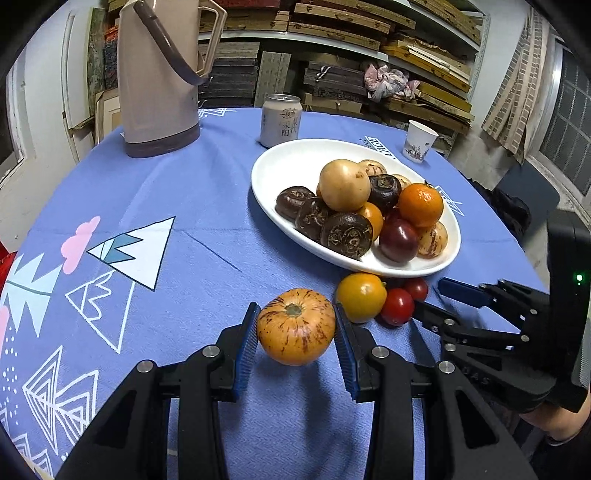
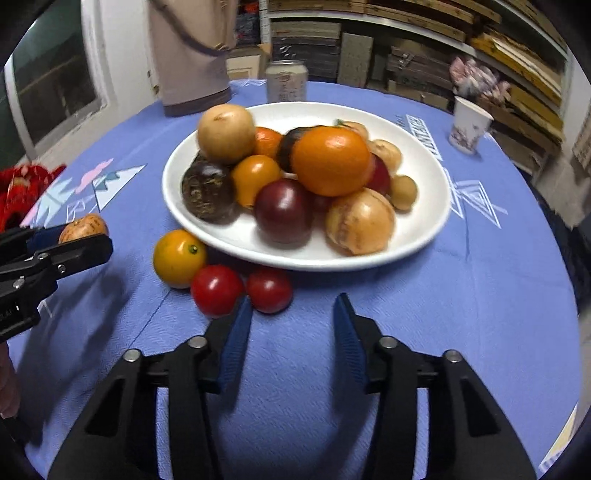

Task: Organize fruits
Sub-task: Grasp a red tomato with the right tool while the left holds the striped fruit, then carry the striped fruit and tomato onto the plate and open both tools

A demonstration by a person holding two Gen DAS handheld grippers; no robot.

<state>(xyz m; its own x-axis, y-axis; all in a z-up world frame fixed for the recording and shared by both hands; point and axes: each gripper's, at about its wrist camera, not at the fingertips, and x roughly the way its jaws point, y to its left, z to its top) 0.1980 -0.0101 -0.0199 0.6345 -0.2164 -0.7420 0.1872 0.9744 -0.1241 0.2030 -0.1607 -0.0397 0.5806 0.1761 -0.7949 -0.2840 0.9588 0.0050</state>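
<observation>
Covering the round table (image 1: 192, 192) is a blue cloth printed with white triangles and pink clouds, and behind it shelves (image 1: 369, 33) stacked with flat boxes and boards fill the wall. On the cloth stand a beige thermos jug (image 1: 159, 81), a drink can (image 1: 280, 120) and a paper cup (image 1: 419, 142). The jug's top is cut off in the right wrist view, which is also blurred, so the smaller pale fruits at the back of the white oval plate (image 2: 424, 229) are hard to name, perhaps small streaked melons. Piled on that plate are an orange (image 2: 330, 160), dark round fruits, a dark red one and pale yellow ones. Just beside the plate's near rim a yellow-orange fruit (image 2: 179, 256) and two red tomatoes (image 2: 218, 290) lie on the cloth, touching one another. The left gripper (image 1: 295, 325) is clamped on a streaked orange fruit (image 1: 295, 326), both blue pads pressed to its sides; it sits left of the loose fruits and near the plate. The right gripper (image 2: 293, 310) has its fingers apart with nothing between them, its left fingertip just beside the two tomatoes.
</observation>
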